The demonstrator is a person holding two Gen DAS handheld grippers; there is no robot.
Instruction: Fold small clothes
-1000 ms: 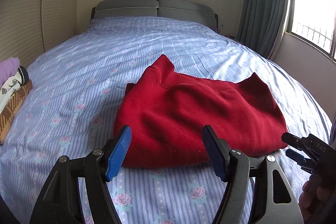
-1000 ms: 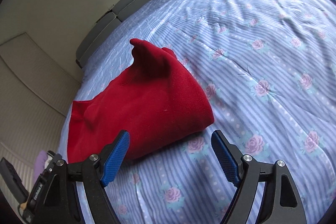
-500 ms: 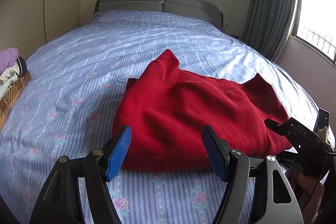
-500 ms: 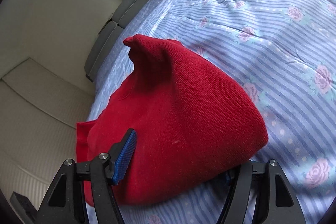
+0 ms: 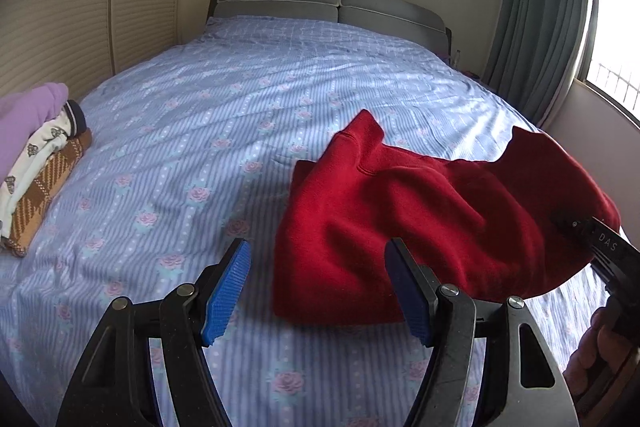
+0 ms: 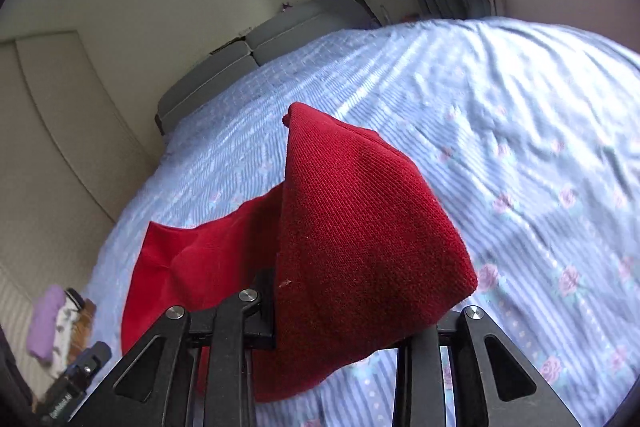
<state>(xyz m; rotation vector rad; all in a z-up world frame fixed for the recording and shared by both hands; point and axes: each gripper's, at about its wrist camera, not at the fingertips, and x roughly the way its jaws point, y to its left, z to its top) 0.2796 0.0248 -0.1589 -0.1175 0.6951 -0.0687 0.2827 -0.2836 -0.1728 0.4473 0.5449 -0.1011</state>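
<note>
A red sweater (image 5: 400,219) lies folded on the blue flowered bedsheet (image 5: 200,167). My right gripper (image 6: 344,327) has the sweater's (image 6: 360,227) right end between its jaws. The jaws are closing on it, the cloth covers the pads, and that end is raised off the bed. In the left wrist view the right gripper (image 5: 580,231) shows at the sweater's right edge, with a hand below it. My left gripper (image 5: 318,255) hangs open over the sheet at the sweater's near left corner, with nothing between its blue pads (image 5: 228,291).
A stack of folded clothes (image 5: 36,163), purple on top, then white and brown plaid, sits at the bed's left edge. The grey headboard (image 5: 332,7) is at the far end. A teal curtain (image 5: 536,27) and a window are on the right.
My right gripper slid around the sweater's right end, drew its jaws in on it and raised it. The left gripper shifted left, still open.
</note>
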